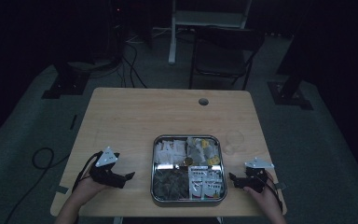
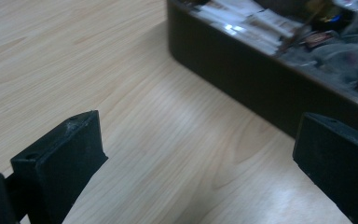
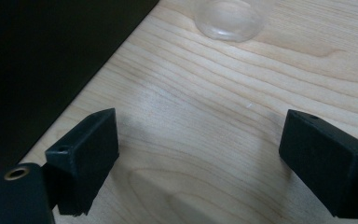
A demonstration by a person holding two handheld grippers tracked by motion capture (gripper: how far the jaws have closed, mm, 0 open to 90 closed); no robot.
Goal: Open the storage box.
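Observation:
A square metal tray [image 1: 187,136] sits at the table's near middle, divided into compartments. White packets [image 1: 170,151] fill its far left part, pale tea bags [image 1: 204,150] the far right, dark bags [image 1: 170,183] the near left, printed white sachets [image 1: 206,181] the near right. My left gripper [image 1: 127,179] rests on the table left of the tray, open and empty [image 2: 200,126], facing the tray's dark wall [image 2: 242,79]. My right gripper [image 1: 233,181] lies right of the tray, open and empty [image 3: 203,119], with the tray wall [image 3: 51,60] on its left.
A clear glass cup [image 1: 234,140] stands on the table just right of the tray's far corner, ahead of the right gripper [image 3: 228,16]. A cable hole [image 1: 203,101] lies near the far edge. A folding chair [image 1: 223,51] stands beyond the table.

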